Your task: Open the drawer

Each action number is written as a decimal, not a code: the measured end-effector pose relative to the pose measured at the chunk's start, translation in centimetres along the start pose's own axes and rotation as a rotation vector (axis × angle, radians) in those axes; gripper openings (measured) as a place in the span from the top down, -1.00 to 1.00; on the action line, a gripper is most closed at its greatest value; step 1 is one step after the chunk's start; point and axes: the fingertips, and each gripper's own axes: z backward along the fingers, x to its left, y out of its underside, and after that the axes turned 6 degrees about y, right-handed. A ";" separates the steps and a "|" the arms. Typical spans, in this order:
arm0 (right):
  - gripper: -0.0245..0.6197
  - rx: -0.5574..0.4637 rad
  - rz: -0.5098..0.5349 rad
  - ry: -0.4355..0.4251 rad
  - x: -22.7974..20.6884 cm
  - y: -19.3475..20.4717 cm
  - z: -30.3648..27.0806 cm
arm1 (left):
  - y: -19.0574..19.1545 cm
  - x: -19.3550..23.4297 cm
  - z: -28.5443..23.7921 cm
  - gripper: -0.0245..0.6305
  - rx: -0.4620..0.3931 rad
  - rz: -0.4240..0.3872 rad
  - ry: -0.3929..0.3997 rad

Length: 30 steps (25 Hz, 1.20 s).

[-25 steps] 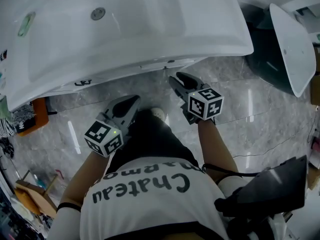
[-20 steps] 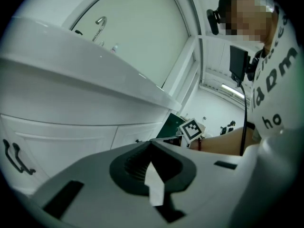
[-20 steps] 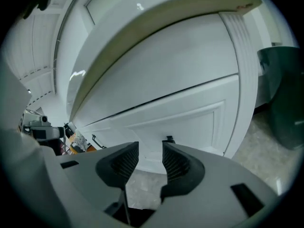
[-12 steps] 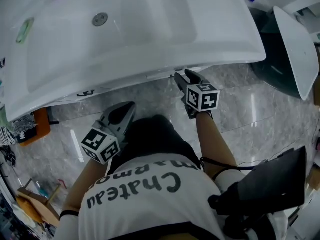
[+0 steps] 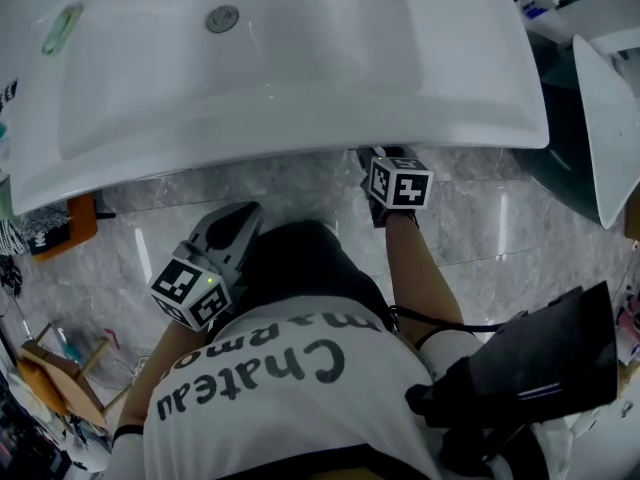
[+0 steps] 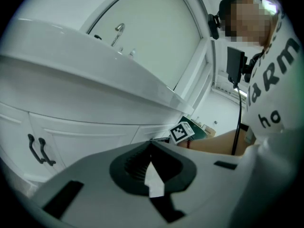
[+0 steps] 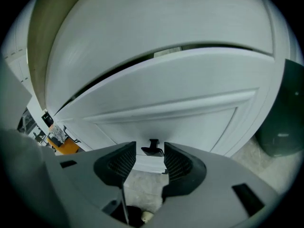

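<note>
Drawer handle [image 7: 153, 145] lies ahead between the right gripper [image 7: 149, 150] jaws, just opened wide, nothing clamped

White drawer [image 7: 166, 110], black handle [image 7: 153, 147], grey marbled floor [image 5: 480, 218]

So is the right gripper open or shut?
Open, having just opened: the right gripper has fingers apart, small black drawer handle seen through the gap, untouched.

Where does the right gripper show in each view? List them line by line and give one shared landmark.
Head view: right gripper centre right, tips under the basin edge.
Left gripper view: only its cube, right of centre.
Right gripper view: the gripper bottom centre, jaws just opened wider, apart, handle ahead between them.
Landmark: basin, in all three.
</note>
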 end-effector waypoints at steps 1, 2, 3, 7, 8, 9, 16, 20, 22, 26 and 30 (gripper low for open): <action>0.37 0.003 0.009 0.016 -0.1 0.0 -0.1 | 0.0 -0.1 0.1 0.90 0.002 0.012 -0.005; 0.48 0.004 0.020 0.026 -0.2 0.1 -0.1 | 0.0 -0.2 0.2 0.90 0.003 0.024 -0.006; 0.50 0.001 0.030 0.027 -0.3 0.1 0.0 | 0.0 -0.4 0.2 0.90 0.004 0.033 -0.006; 0.50 -0.003 0.021 0.026 -0.2 0.0 -0.1 | -0.3 -1.1 0.5 0.90 0.022 0.067 -0.011; 0.50 0.000 0.012 0.030 -0.2 0.0 -0.1 | -0.3 -1.3 0.6 0.90 0.029 0.080 -0.011; 0.50 0.002 0.004 0.033 -0.2 0.1 -0.1 | -0.4 -1.6 0.8 0.90 0.035 0.097 -0.012; 0.50 0.032 0.018 0.030 -0.4 0.1 -0.3 | -2.2 -3.4 1.4 0.90 0.037 0.142 -0.021; 0.50 0.074 0.043 0.029 -0.5 0.2 -0.3 | -2.7 -3.1 1.9 0.90 0.033 0.149 -0.052; 0.50 0.099 0.066 0.024 -0.4 0.2 -0.4 | -2.9 -3.2 2.2 0.90 0.028 0.153 -0.072; 0.50 0.133 0.079 0.026 -0.3 0.3 -0.3 | -3.4 -3.5 2.7 0.90 0.026 0.157 -0.083; 0.52 0.139 0.077 0.037 -0.4 0.3 -0.2 | -3.6 -3.7 3.1 0.90 0.019 0.169 -0.087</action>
